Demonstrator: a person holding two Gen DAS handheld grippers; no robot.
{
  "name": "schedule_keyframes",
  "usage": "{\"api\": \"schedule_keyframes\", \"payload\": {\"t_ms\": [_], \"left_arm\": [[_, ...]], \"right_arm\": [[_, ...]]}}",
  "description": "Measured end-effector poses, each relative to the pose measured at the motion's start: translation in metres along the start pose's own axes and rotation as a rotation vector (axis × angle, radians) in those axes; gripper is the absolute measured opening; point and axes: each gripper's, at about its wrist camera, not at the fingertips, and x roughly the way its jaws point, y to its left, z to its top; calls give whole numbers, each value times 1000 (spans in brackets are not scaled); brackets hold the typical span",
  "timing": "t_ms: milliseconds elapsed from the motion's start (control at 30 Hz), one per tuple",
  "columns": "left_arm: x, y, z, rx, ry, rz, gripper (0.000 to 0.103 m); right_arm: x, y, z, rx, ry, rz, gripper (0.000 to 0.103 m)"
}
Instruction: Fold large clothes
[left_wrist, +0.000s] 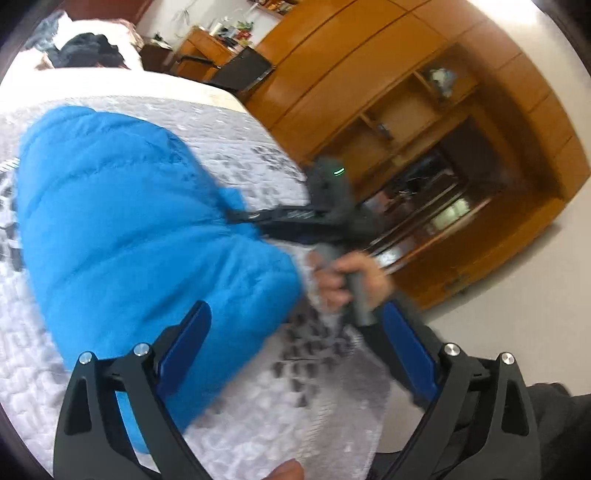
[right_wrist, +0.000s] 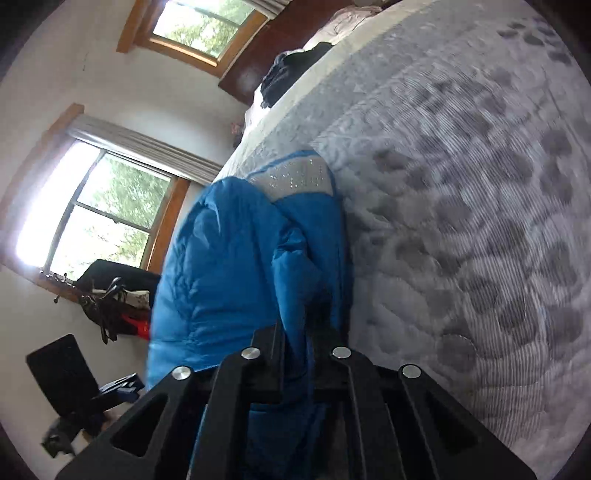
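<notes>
On the grey-and-white patterned bedspread (left_wrist: 236, 424) we see a bright blue puffer jacket (left_wrist: 122, 236), quilted in wide padded bands that bulge softly and catch the light. From our left wrist view it lies spread across the bed, a large rounded mass with its near edge reaching down between our blue-padded fingers (left_wrist: 184, 347). Our left gripper (left_wrist: 295, 354) stands wide apart with nothing between its pads, hovering above the jacket's lower edge and the bedspread.

Beyond it, our right hand (left_wrist: 351, 280) grips the grey handle of the other tool, which reaches in to the jacket's right edge; that part of the picture is blurred. Behind stands a wooden cabinet (left_wrist: 406, 110) with open shelves.

From the right wrist view, the jacket (right_wrist: 229, 266) rises in a thick upright fold, its blue fabric creased and doubled over. Farther along it shows a pale grey lining panel (right_wrist: 295, 181) dotted with small shiny specks. Our right gripper (right_wrist: 297, 354) is closed tight on a bunched ridge of this blue fabric, which runs between the black fingers and down toward the camera. The bedspread (right_wrist: 461, 221) fills the right side of this view, just beside the jacket. Two wood-framed windows (right_wrist: 96, 214) show on the wall to the left, with dark clothes (right_wrist: 288, 74) heaped at the far end of the bed.
</notes>
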Motion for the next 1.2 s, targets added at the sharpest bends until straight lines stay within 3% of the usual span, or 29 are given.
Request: {"api": "schedule_keyframes", "payload": {"t_ms": [67, 133, 200, 233, 300, 367, 467, 533, 567, 600, 667, 733, 833, 900, 1067, 1200], "left_arm": [[17, 6, -3, 4, 25, 76, 94], [24, 19, -5, -43, 43, 100, 93], [21, 22, -8, -49, 40, 100, 93], [20, 22, -8, -47, 41, 102, 93], [18, 24, -8, -45, 45, 107, 93], [20, 24, -8, -44, 47, 121, 94], [24, 21, -6, -17, 55, 164, 94], [27, 19, -8, 9, 60, 193, 94], [28, 18, -9, 25, 61, 199, 94], [28, 18, -10, 39, 63, 196, 94], [23, 15, -4, 15, 83, 171, 93], [3, 14, 10, -45, 91, 92, 93], [-51, 10, 54, -11, -52, 133, 94], [-66, 27, 82, -76, -88, 116, 95], [-46, 96, 124, -263, -72, 62, 95], [-6, 148, 116, -377, -28, 85, 95]], "right_arm": [[2, 5, -1, -29, -10, -32, 12], [2, 19, 3, -69, 4, -51, 18], [-11, 36, 16, -79, -5, -72, 37], [-25, 47, 25, -101, -60, -94, 41], [-42, 71, 37, -151, -117, -87, 43], [-37, 94, 44, -205, -83, -43, 43], [-3, 111, 49, -256, 25, -23, 37], [25, 97, 54, -230, 91, -47, 27], [38, 83, 55, -216, 111, -84, 10], [47, 68, 56, -220, 110, -129, 0], [58, 38, 49, -160, 122, -44, 0], [53, 27, 46, -127, 121, -11, 0], [27, 44, 61, -148, 76, 3, 1], [15, 50, 73, -135, 24, 18, 6], [37, 62, 84, -149, 74, 107, 6], [70, 45, 70, -133, 143, 70, 0]]}}
